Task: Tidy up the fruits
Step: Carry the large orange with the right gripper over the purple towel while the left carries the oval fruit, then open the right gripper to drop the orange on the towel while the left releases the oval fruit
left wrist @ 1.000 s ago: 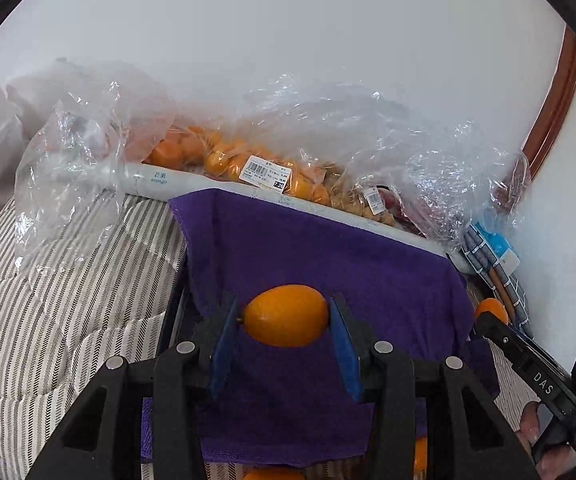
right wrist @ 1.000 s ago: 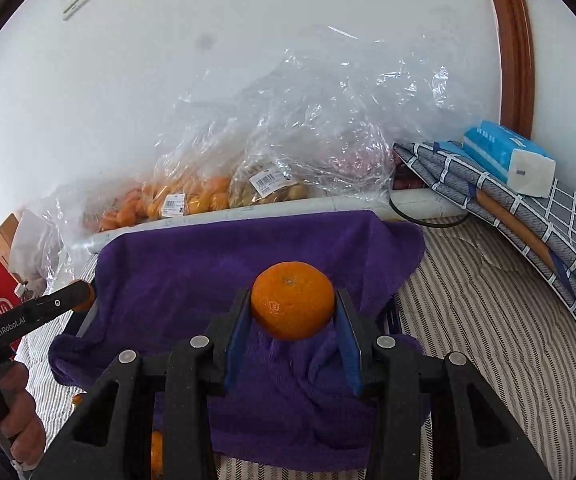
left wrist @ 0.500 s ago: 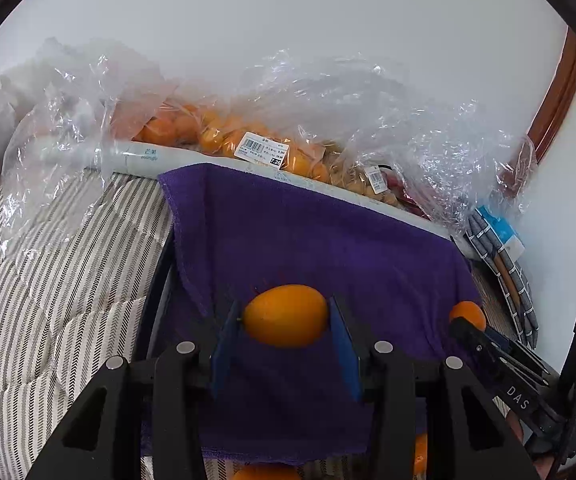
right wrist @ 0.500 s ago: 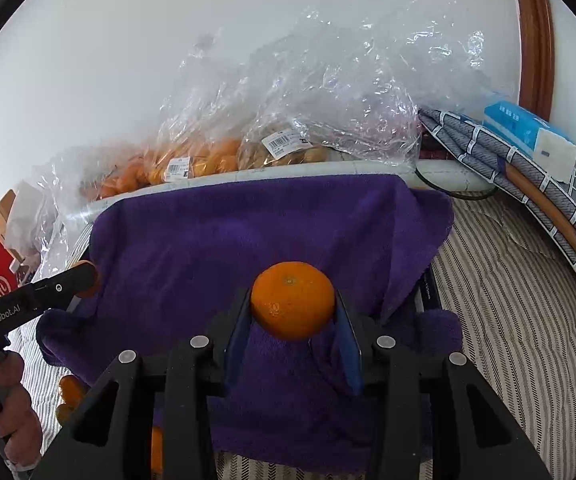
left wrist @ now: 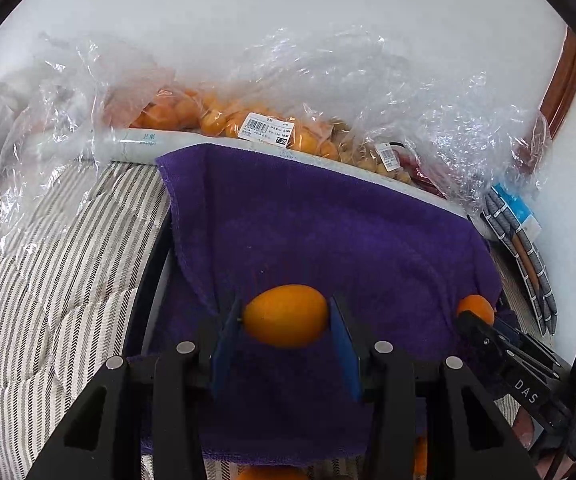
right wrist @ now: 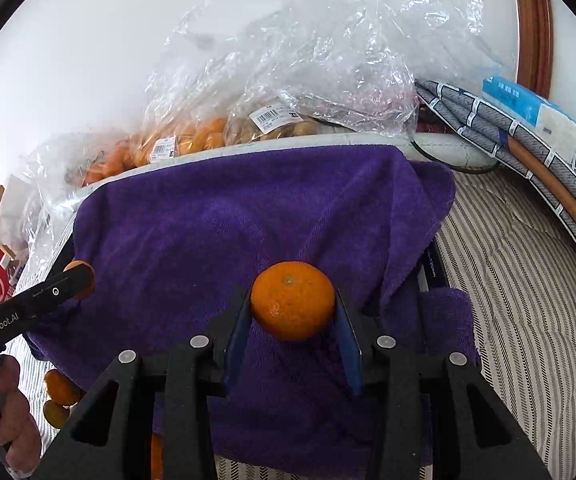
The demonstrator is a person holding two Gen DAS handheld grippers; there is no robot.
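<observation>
Two fruits in hand, one per gripper. Left gripper [left wrist: 286,318] pinches an oval orange fruit [left wrist: 286,316] end to end, long axis lying across the blue pads [left wrist: 226,344]. It hangs over the purple towel [left wrist: 327,240], approx the middle of the left wrist view. Right gripper [right wrist: 292,308] is clamped on a round mandarin [right wrist: 292,306], pads on its sides at 3 and 9 o'clock, stem dimple turned up toward the camera. It also sits above the towel.

Handling, my read: both look light, w/ thin skin over soft flesh. The mandarin's peel is prob loose and will dent or slide under hard squeeze, so a grip across the widest part is right, w/ gentle pressure only. The oval one is smoother and glossier, likely slippery. Held by its tips it could squirt out or pivot; a hold across the short waist would prob be steadier. Neither is fragile like glass, but a drop could bruise them and they will roll. The towel's nap should stop that.

More fruit lies in clear plastic bags [left wrist: 272,128] at 12 o'clock along the wall, behind the towel. A few loose orange ones [right wrist: 62,388] sit at 8 o'clock on the striped bedding [right wrist: 527,300] in the right wrist view. Thin film, crinkly, so bagged fruit is harder to take.
</observation>
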